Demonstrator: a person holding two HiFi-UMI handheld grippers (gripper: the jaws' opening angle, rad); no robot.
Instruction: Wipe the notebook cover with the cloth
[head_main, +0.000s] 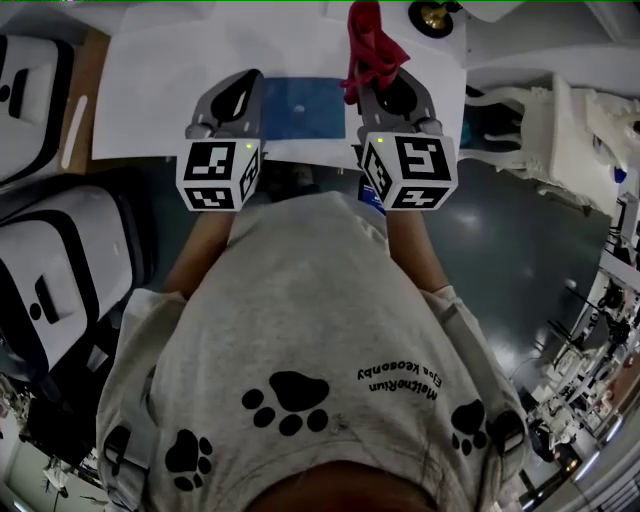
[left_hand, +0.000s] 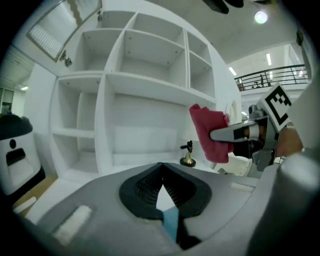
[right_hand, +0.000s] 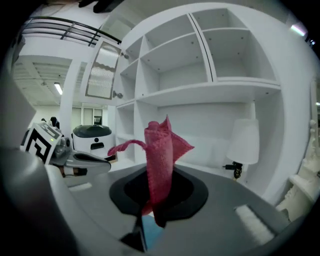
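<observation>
The blue notebook (head_main: 300, 107) lies flat on the white table (head_main: 160, 80), between my two grippers. My right gripper (head_main: 385, 85) hovers at the notebook's right edge, shut on a red cloth (head_main: 370, 45) that sticks up past its tips. In the right gripper view the cloth (right_hand: 160, 160) stands rolled between the jaws, above a sliver of notebook (right_hand: 150, 232). My left gripper (head_main: 250, 80) is over the notebook's left edge, shut with nothing in it. In the left gripper view its tips (left_hand: 161, 166) meet, and the cloth (left_hand: 207, 132) hangs from the other gripper to the right.
White open shelves (left_hand: 145, 85) rise behind the table. A small gold figurine (head_main: 433, 15) stands at the table's far right, with a white lamp (right_hand: 245, 142) nearby. White and black machines (head_main: 40, 290) stand on the floor to the left, white furniture (head_main: 560, 120) to the right.
</observation>
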